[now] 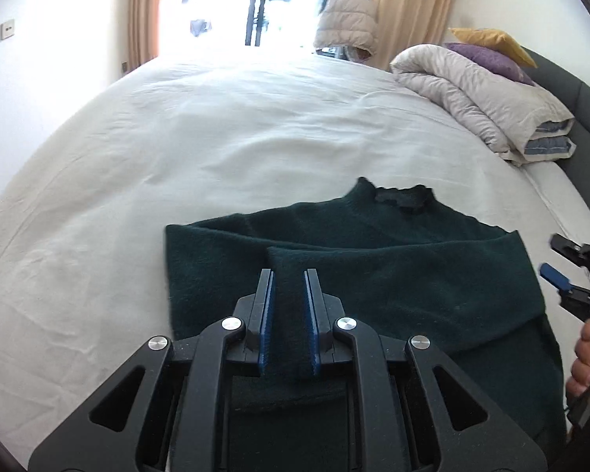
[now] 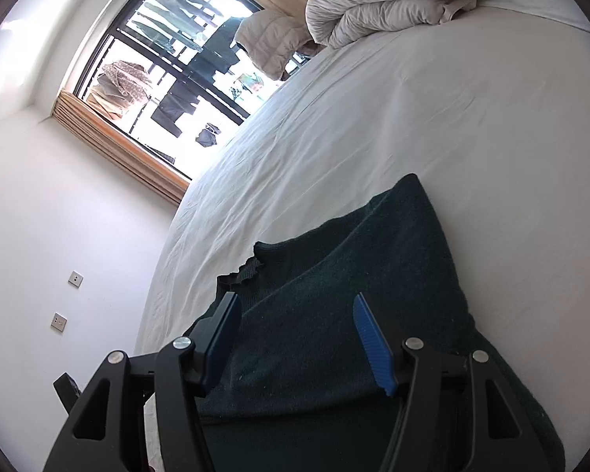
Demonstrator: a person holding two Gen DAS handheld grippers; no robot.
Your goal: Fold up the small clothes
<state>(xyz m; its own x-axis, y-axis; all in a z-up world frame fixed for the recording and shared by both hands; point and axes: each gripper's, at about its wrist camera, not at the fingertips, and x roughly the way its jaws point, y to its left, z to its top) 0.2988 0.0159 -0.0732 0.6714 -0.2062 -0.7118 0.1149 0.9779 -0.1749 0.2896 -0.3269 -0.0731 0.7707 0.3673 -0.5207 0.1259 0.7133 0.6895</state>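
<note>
A dark green knit sweater (image 1: 393, 267) lies on the white bed sheet (image 1: 216, 137), collar toward the far side, with a sleeve folded across its body. My left gripper (image 1: 289, 275) is shut on the end of that sleeve, held over the sweater's lower middle. My right gripper (image 2: 297, 303) is open and empty, hovering over the sweater (image 2: 354, 275) near its collar (image 2: 240, 271). The right gripper also shows at the right edge of the left wrist view (image 1: 570, 275), held in a hand.
A folded grey duvet (image 1: 480, 94) with purple and yellow pillows (image 1: 491, 55) sits at the head of the bed. A dark headboard (image 1: 586, 118) runs along the right. A window with curtains (image 2: 165, 78) and a pale jacket (image 1: 346, 19) are beyond the bed.
</note>
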